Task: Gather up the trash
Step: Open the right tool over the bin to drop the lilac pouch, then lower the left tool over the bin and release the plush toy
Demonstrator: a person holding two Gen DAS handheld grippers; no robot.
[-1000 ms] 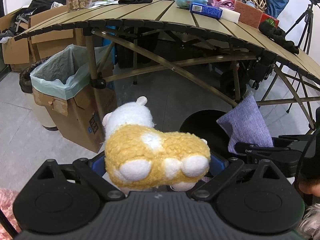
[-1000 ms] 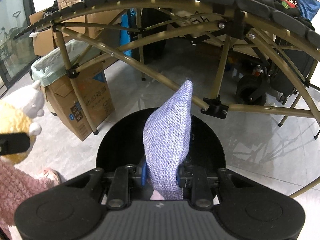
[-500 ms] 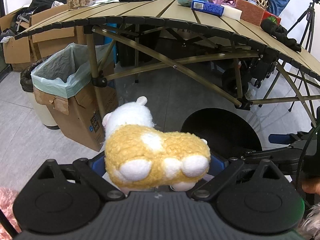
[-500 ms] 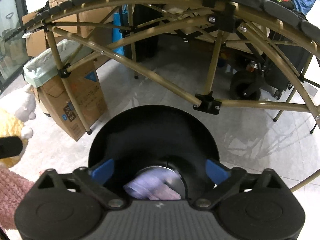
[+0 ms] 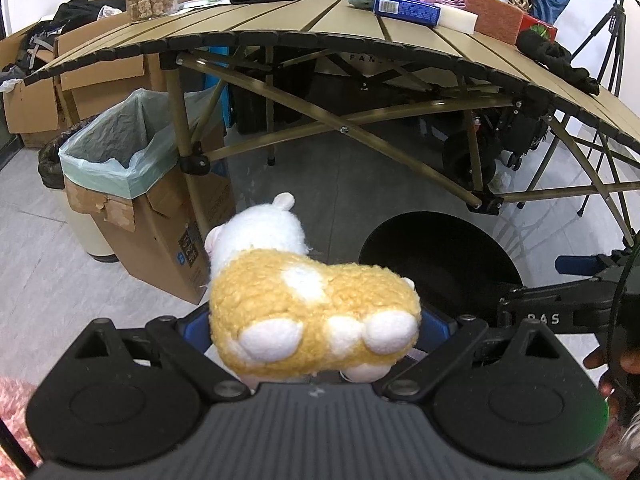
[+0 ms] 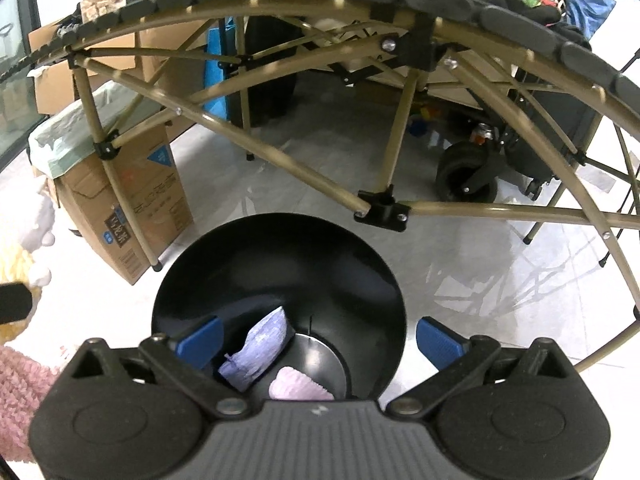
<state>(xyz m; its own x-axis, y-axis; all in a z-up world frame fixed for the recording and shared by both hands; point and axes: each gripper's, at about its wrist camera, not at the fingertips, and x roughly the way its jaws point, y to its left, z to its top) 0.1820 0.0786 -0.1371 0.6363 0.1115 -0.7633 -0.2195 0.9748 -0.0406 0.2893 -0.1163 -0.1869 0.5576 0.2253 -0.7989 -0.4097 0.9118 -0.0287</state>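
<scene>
Right gripper spread wide and empty over round black plastic bin; lilac woven fabric pouch lying inside. Left gripper clamped on fluffy yellow-and-white plush sheep, short of bin: could miss, dropped early.

A cluttered storage or workroom with a pale tiled floor: a folding slatted camping table heaped with odds and ends, stacked cardboard boxes, a bag-lined carton as a bin, and a tripod.
</scene>
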